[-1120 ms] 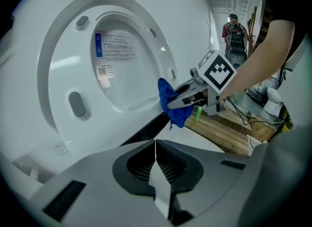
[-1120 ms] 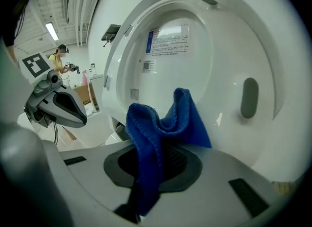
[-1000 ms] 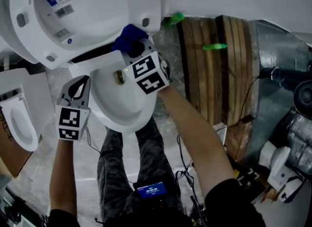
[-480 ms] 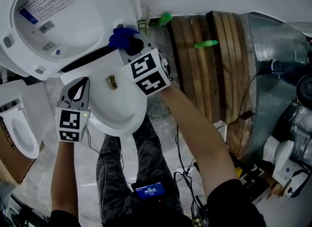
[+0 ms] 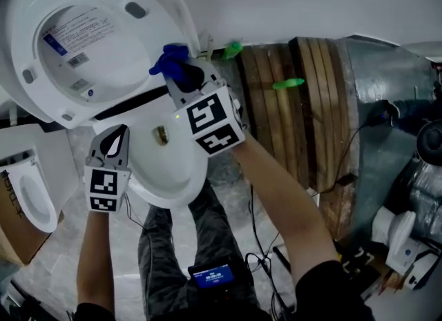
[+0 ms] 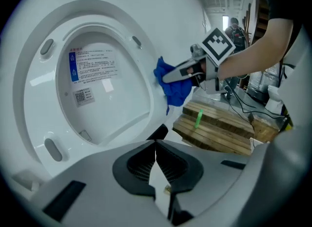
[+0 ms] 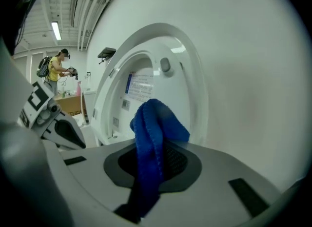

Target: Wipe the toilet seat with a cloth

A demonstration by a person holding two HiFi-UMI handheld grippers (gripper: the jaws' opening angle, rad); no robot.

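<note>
**Student:** What did the head view show at this instant?

**Instructor:** The white plastic toilet seat [image 5: 159,16] stood raised in the upper left of the frame, its underside with grey bumpers facing the person. The right claw [image 5: 181,78] was clamped on a crumpled blue cloth [image 5: 169,63]. It held the cloth against the seat's lower right edge, near the hinge.

**Student:** Did the cloth actually touch the seat?

**Instructor:** In the left gripper view the blue cloth [image 6: 173,87] lay against the right-hand rim of the seat ring [image 6: 146,40], so contact appeared likely. In the right gripper view the cloth [image 7: 151,138] rose between the jaws, bunched in a fold, with the ring just beyond it.

**Student:** And the left claw?

**Instructor:** The left claw [image 5: 117,133] hung at centre left over the white ceramic toilet bowl [image 5: 176,168]. Its jaws were together and nothing was between them.

**Student:** How far along was the wiping?

**Instructor:** By judgement it was under way, not finished. Only one short stretch of the rim lay under the cloth. No wet trace marked which parts had been covered, so the share done could not be read. The remaining arc of the ring, and the seat's upper face turned away from the person, probably remained to be wiped.
</note>
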